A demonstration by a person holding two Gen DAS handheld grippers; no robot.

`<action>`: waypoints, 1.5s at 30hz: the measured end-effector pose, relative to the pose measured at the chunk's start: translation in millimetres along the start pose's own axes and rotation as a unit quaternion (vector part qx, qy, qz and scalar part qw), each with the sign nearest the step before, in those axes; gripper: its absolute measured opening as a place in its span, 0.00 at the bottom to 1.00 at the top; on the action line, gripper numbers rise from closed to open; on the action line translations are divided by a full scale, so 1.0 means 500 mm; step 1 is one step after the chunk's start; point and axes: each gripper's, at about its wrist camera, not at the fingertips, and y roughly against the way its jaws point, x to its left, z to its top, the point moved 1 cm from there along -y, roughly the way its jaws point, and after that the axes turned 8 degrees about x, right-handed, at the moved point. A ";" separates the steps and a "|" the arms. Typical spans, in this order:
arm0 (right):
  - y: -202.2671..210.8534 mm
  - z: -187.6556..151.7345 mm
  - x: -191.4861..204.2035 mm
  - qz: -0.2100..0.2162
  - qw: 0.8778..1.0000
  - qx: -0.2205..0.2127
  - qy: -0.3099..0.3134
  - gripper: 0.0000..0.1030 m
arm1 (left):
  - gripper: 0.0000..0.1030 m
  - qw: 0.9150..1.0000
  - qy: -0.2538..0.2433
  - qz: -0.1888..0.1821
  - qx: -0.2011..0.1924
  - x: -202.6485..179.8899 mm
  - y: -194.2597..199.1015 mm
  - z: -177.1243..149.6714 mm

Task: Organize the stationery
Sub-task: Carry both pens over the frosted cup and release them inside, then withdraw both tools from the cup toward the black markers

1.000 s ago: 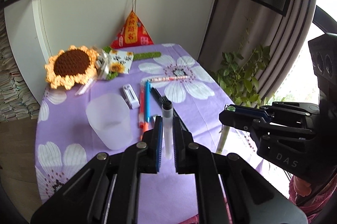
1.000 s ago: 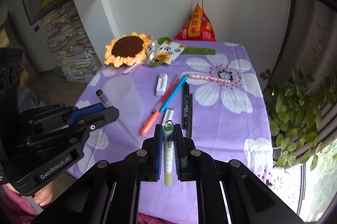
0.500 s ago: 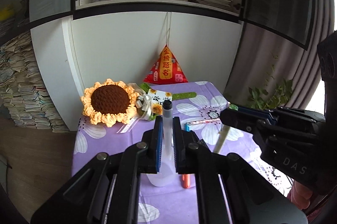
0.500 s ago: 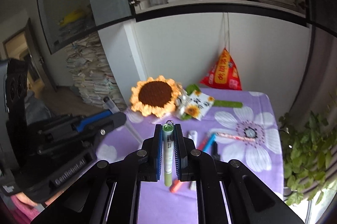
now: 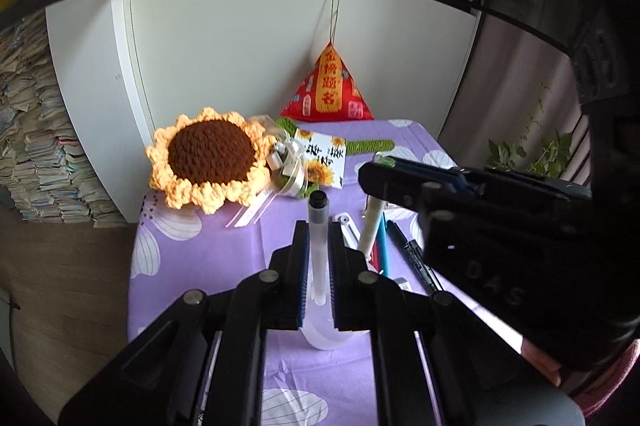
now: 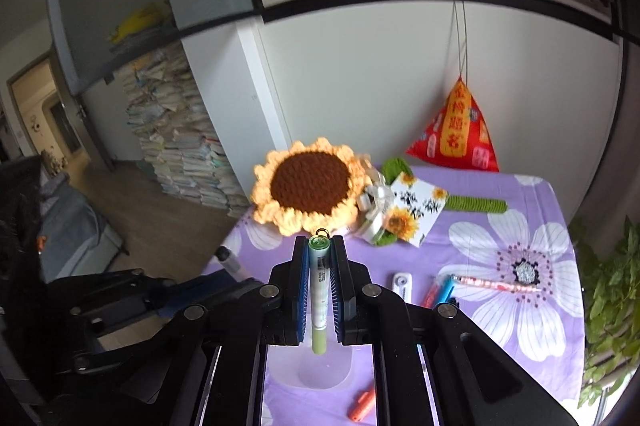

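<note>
In the left wrist view my left gripper [image 5: 319, 238] is shut on a clear pen with a black cap [image 5: 318, 254], held upright over a frosted plastic cup [image 5: 322, 340] on the purple flowered tablecloth [image 5: 208, 258]. My right gripper [image 5: 378, 176] reaches in from the right, shut on a white pen with a green cap [image 5: 369, 228]. In the right wrist view the right gripper [image 6: 319, 246] grips that green-capped pen [image 6: 319, 290] above the cup [image 6: 320, 370]. The left gripper [image 6: 236, 284] is at lower left with its pen's black cap [image 6: 225, 257] sticking up.
On the cloth lie a correction tape [image 6: 402, 286], a blue pen [image 6: 444, 294], a patterned pencil [image 6: 496, 282], an orange pen [image 6: 362, 404] and a black marker [image 5: 416, 258]. A crochet sunflower [image 5: 212, 154], card and red pouch [image 5: 330, 90] sit at the back. A plant [image 6: 612, 306] stands right.
Both grippers have travelled across the table with their pens, and both views have tilted up. The cup, earlier off to the left, now sits right beneath both sets of fingers.
</note>
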 end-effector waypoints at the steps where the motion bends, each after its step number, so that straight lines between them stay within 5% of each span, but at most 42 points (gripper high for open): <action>1: -0.012 -0.001 -0.001 -0.002 1.000 0.007 0.000 0.11 | 0.07 1.000 -0.001 -0.002 0.004 0.000 -0.006 -0.002; 28: -0.113 -0.047 -0.010 0.012 0.996 0.090 -0.008 0.11 | 0.07 0.998 0.004 -0.012 0.060 0.009 -0.064 -0.039; 45: 0.062 -0.039 0.003 -0.006 1.000 0.010 0.005 0.11 | 0.13 1.000 -0.001 -0.006 -0.018 -0.021 0.067 -0.024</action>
